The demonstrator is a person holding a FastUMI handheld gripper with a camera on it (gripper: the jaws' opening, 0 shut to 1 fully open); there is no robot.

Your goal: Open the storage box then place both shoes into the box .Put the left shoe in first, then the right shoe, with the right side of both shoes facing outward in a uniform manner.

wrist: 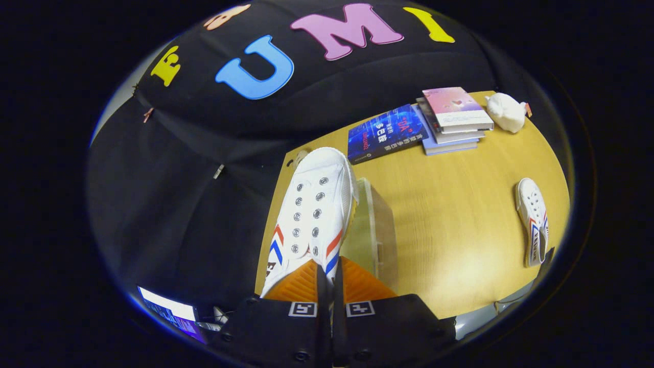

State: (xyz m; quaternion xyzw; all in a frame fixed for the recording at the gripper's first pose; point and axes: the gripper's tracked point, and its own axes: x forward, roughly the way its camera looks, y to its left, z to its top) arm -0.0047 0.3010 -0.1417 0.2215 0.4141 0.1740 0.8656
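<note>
Here the wooden tabletop [460, 225] fills the right half of the frame, with the booth's black cloth wall behind it across the upper left. At the centre stands the clear storage box [375, 230], just right of the held shoe and partly hidden by it. The gripper [329, 281] sits at the bottom centre, its two fingers [296, 283] drawn close together and clamped on the heel end of a white shoe [317, 209] with red and blue stripes; the shoe points away from the fingers, up toward the middle of the frame, its eyelets facing the camera. At the upper right lies a dark blue book [386, 133], touching a stack of books [452, 120] topped by a pink cover. A second white shoe [534, 220] lies on the tabletop at the far right, well apart from the box. A small white figure [506, 112] rests just right of the stack.
</note>
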